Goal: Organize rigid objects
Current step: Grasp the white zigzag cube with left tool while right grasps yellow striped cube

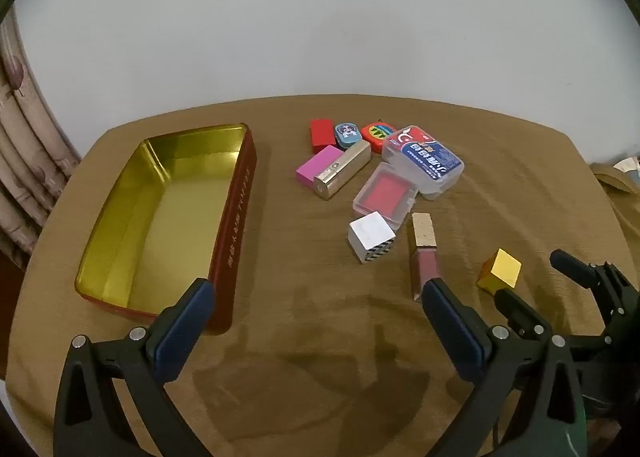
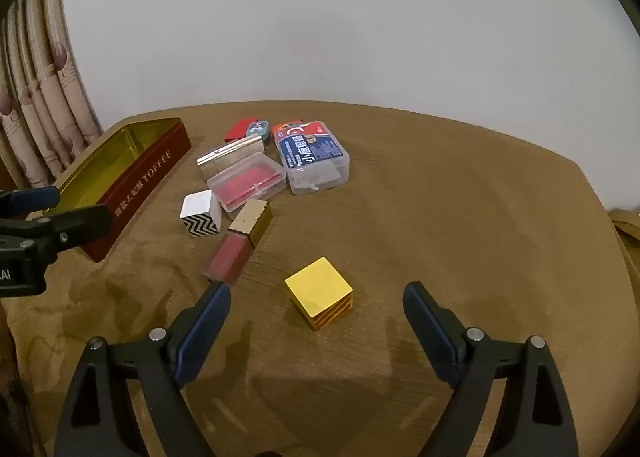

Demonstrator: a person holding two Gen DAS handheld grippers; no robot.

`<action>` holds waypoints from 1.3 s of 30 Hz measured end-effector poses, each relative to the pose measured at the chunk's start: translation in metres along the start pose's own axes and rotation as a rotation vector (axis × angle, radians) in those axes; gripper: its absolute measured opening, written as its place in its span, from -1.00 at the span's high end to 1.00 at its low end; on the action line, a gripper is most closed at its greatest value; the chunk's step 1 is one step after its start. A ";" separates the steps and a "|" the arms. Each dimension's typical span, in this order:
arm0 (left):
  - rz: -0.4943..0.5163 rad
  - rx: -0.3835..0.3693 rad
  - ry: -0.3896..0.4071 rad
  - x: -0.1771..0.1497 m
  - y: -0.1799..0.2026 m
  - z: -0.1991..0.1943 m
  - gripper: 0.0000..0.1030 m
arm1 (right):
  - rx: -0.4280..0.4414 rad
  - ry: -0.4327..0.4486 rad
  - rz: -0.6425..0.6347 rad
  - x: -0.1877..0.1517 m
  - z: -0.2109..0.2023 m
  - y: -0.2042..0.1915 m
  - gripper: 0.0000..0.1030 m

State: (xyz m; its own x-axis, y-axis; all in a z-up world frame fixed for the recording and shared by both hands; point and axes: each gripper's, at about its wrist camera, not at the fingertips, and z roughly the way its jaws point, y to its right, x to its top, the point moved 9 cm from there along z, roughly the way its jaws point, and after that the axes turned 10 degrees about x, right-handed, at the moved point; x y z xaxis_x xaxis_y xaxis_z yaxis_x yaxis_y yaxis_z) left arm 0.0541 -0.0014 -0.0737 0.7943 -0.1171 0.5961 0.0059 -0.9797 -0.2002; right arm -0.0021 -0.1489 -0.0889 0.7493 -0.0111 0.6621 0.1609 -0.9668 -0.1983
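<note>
An open red tin (image 1: 236, 217) with a gold inside lies empty at the table's left; the right wrist view shows its side (image 2: 140, 185). To its right lie a white zigzag cube (image 1: 372, 243) (image 2: 200, 213), a lip gloss tube (image 1: 423, 253) (image 2: 240, 245), a gold cube (image 1: 500, 269) (image 2: 320, 291), a clear case with a red pad (image 1: 386, 197) (image 2: 246, 181), a blue-labelled clear box (image 1: 424, 163) (image 2: 314, 159), a gold lighter (image 1: 344, 175) and a pink block (image 1: 318, 165). My left gripper (image 1: 320, 293) is open above bare table. My right gripper (image 2: 318, 297) is open, the gold cube just beyond its tips.
A red block (image 1: 321, 133), a small blue tin (image 1: 347, 135) and an orange tape measure (image 1: 378, 135) lie at the far end of the cluster. A curtain (image 2: 44, 97) hangs at the left. The brown cloth-covered table (image 2: 480, 237) meets a white wall behind.
</note>
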 end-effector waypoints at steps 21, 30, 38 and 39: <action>0.006 -0.083 -0.052 -0.009 -0.003 0.018 -0.96 | 0.004 -0.049 -0.106 -0.005 0.010 -0.001 -0.74; 0.037 -0.079 -0.059 -0.014 -0.001 0.027 -0.96 | 0.022 -0.104 -0.141 -0.004 0.024 0.006 -0.42; 0.041 -0.079 -0.077 -0.014 0.002 0.038 -0.96 | 0.073 -0.136 -0.118 -0.008 0.040 0.008 0.16; 0.043 -0.078 -0.081 -0.014 0.003 0.040 -0.96 | 0.070 -0.131 -0.123 -0.008 0.041 0.008 0.17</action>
State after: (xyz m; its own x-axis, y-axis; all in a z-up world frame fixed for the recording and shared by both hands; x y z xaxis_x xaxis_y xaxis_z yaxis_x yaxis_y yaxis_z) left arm 0.0668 0.0037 -0.1137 0.8392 -0.1490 0.5230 -0.0743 -0.9841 -0.1611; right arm 0.0195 -0.1459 -0.1252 0.7978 0.1436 0.5856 0.2971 -0.9387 -0.1747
